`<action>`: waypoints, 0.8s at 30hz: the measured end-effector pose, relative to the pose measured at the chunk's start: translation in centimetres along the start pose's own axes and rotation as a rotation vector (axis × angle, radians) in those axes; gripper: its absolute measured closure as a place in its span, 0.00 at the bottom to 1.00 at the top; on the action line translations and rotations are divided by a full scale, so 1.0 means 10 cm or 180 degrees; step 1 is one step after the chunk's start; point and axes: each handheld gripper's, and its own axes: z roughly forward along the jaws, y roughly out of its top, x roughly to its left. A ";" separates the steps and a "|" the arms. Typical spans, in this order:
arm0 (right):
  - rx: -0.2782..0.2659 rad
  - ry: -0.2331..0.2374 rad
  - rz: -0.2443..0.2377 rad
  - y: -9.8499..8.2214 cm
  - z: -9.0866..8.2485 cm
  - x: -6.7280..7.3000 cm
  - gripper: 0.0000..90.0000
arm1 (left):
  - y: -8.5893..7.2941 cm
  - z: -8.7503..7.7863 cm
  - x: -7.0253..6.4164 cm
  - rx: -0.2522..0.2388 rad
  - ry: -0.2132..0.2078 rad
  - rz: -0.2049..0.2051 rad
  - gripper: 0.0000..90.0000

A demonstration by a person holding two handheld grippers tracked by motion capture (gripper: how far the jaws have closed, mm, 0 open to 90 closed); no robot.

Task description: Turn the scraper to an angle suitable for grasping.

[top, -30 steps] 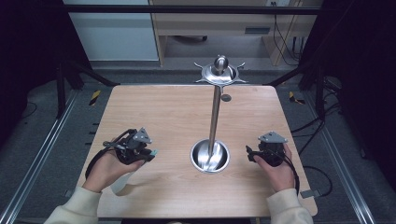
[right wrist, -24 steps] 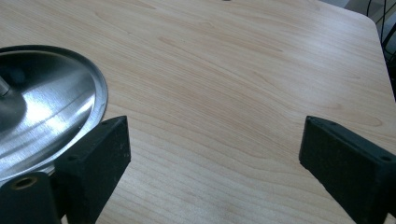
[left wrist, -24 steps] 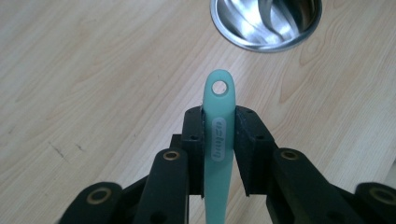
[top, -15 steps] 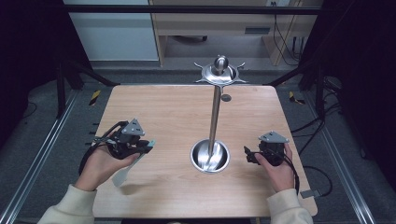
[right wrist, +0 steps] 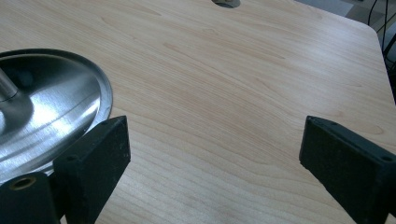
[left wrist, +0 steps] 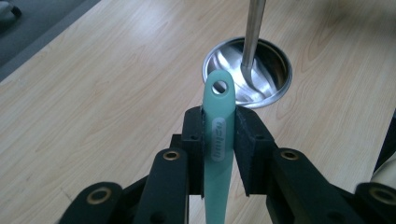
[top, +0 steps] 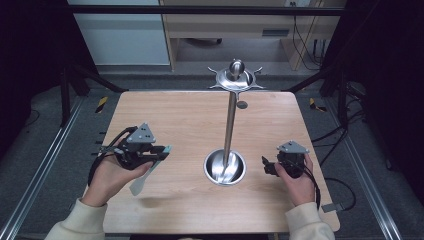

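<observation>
High view: left gripper, raised off the table and level, clamps a teal spatula by its handle. Right gripper, jaws wide and empty after just opening, rests beside the stand.

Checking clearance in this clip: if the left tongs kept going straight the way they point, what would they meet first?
Probably the metal stand: the left tongs, shut on the teal utensil, aim at its round base, though depth is unclear.
</observation>
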 end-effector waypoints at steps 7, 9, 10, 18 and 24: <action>-0.0008 0.0000 -0.0035 0.00 0.00 0.02 0.11 | 0.09 -0.05 -0.03 -0.0149 0.0007 -0.0001 0.83; -0.0015 0.0004 -0.0053 0.00 0.00 0.02 0.11 | 0.10 -0.06 -0.03 -0.0185 0.0011 -0.0012 0.83; -0.0016 0.0008 -0.0060 0.00 0.01 0.02 0.11 | 0.12 -0.07 -0.04 -0.0226 0.0003 -0.0016 0.83; -0.0015 0.0022 -0.0081 -0.01 0.02 0.04 0.11 | 0.23 -0.11 -0.09 -0.0268 -0.0010 0.0047 0.83; -0.0034 0.0023 -0.0071 -0.01 0.01 0.03 0.11 | 0.34 -0.18 -0.10 -0.0410 -0.0004 0.0031 0.83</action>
